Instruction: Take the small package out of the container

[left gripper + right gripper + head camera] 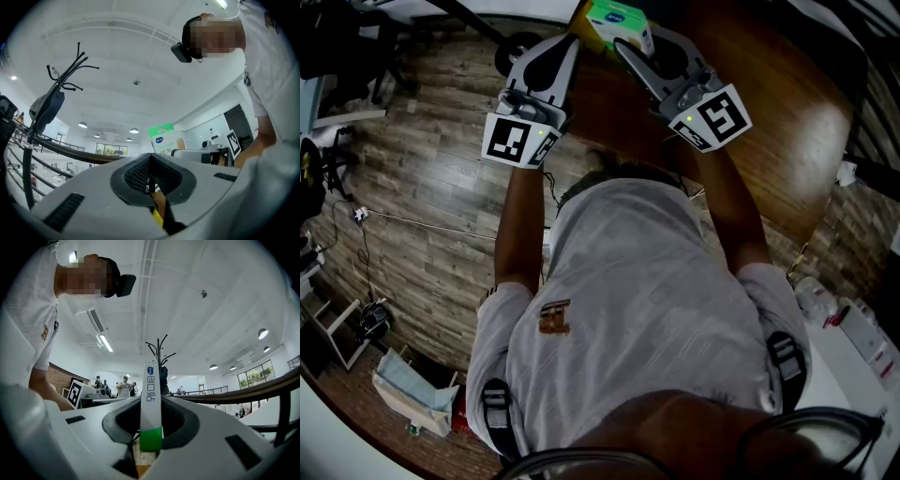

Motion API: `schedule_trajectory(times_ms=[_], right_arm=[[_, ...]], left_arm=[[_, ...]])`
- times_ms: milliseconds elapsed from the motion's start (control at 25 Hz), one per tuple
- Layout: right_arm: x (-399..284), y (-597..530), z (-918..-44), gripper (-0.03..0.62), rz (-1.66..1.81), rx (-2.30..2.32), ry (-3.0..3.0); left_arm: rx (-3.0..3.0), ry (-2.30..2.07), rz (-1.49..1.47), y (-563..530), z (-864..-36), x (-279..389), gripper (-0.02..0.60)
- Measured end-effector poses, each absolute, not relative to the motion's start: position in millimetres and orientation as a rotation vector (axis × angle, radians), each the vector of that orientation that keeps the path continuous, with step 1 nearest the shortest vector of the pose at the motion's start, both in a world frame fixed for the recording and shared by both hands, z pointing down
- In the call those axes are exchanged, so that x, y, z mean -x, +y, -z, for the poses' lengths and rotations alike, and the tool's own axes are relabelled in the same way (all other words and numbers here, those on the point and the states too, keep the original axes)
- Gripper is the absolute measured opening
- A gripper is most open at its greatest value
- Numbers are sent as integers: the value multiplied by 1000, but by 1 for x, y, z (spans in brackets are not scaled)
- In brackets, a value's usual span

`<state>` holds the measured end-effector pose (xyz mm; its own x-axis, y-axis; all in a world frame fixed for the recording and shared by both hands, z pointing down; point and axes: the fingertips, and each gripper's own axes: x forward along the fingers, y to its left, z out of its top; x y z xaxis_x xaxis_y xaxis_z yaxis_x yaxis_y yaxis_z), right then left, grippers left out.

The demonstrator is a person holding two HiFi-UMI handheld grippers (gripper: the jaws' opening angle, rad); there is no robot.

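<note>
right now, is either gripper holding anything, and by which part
The right gripper holds the small package, clamped across its two broad faces, with the green end towards the gripper's camera. The left gripper is shut on nothing.

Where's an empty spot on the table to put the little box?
The brown table is bare right of the right gripper, out to its rounded edge. It's crowded up top, where the left gripper sits close beside the box.
</note>
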<state>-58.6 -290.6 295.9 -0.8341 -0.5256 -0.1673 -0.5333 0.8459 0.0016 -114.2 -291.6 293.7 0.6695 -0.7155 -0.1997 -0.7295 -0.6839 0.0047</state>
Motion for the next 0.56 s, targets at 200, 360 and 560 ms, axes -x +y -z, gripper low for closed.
schedule_trajectory(times_ms=[200, 360, 560], right_arm=[[54, -287, -298, 97, -68, 820, 2863], [57, -291, -299, 97, -63, 817, 2866], [57, -288, -302, 97, -62, 813, 2868]], left_arm=[[2802, 1214, -280, -287, -296, 109, 18], [2801, 1219, -277, -291, -296, 112, 18], [2797, 1221, -277, -289, -297, 111, 18]])
